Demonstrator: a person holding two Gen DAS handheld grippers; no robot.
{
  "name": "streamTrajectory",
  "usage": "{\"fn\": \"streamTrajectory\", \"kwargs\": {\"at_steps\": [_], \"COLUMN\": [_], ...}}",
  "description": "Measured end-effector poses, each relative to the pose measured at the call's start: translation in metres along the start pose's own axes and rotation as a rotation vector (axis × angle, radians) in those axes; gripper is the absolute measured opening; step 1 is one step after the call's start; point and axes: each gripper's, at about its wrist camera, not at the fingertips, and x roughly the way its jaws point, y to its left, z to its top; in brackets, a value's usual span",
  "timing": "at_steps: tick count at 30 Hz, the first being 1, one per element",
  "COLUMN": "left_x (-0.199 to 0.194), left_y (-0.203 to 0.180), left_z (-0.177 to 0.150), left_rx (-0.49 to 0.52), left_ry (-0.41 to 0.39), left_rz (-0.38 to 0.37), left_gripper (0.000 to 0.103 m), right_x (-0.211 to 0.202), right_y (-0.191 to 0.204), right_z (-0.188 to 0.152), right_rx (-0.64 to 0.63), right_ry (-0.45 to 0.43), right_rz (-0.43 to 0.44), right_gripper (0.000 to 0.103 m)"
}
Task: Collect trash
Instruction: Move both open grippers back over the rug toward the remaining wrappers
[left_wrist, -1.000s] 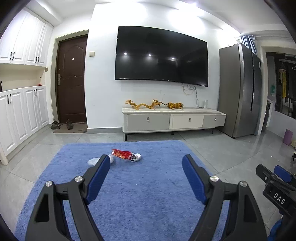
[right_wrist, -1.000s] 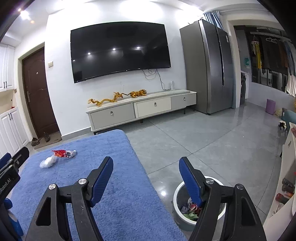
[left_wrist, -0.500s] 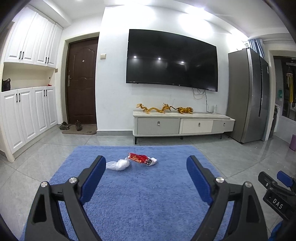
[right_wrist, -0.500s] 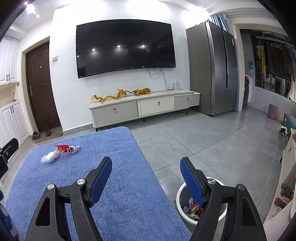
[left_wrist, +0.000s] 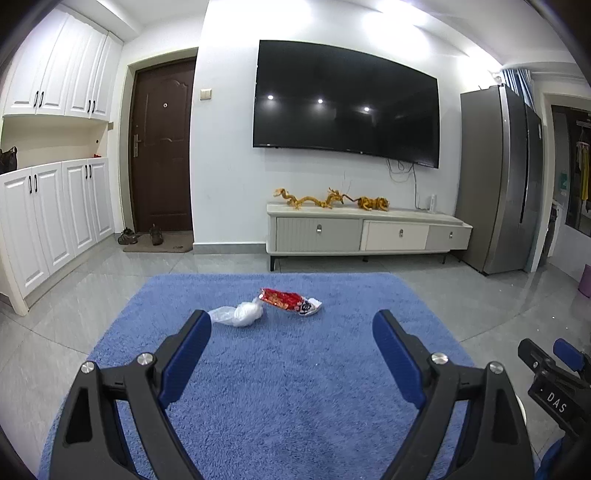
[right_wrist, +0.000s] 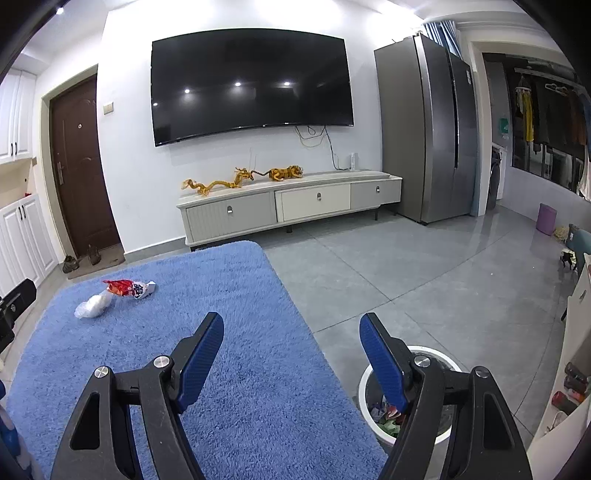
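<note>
A red snack wrapper (left_wrist: 290, 301) and a crumpled clear plastic bag (left_wrist: 242, 314) lie side by side on the blue rug (left_wrist: 295, 369). Both also show in the right wrist view, the wrapper (right_wrist: 128, 288) and the bag (right_wrist: 93, 305), at the far left. My left gripper (left_wrist: 291, 325) is open and empty, above the rug, just short of the trash. My right gripper (right_wrist: 291, 326) is open and empty, over the rug's right edge. A white trash bin (right_wrist: 369, 380) with rubbish in it stands on the tiles behind my right finger.
A TV cabinet (left_wrist: 365, 234) stands against the far wall under a TV. A grey fridge (left_wrist: 498, 177) is at the right, white cupboards (left_wrist: 55, 214) at the left. Grey tiled floor (right_wrist: 424, 280) surrounds the rug. A low table edge (right_wrist: 576, 325) with bottles is far right.
My left gripper has swung left and moved closer to the trash, which now sits between its fingertips in view. My right gripper has advanced a little. Both stay open.
</note>
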Motion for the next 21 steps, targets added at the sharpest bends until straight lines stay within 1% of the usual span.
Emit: {"fn": "streamTrajectory", "kwargs": {"at_steps": [6,11,16,21], "left_x": [0.020,0.038,0.063,0.094], "left_y": [0.008,0.020,0.048,0.089], "left_z": [-0.008,-0.016,-0.025,-0.028], "left_rx": [-0.009,-0.014,-0.013,-0.026], "left_ry": [0.048,0.091,0.148,0.203], "left_rz": [-0.005,-0.010,-0.001,0.011], "left_gripper": [0.089,0.089,0.089,0.089], "right_x": [0.015,0.031,0.053,0.078], "right_y": [0.006,0.020,0.039,0.070], "right_z": [-0.004,-0.007,-0.007,-0.004], "right_rx": [-0.012,-0.043,-0.088,-0.155], "right_ry": [0.033,0.066,0.113,0.159], "right_rz": [0.001,0.027,0.087,0.166], "right_gripper": [0.074,0.074,0.074,0.074]}}
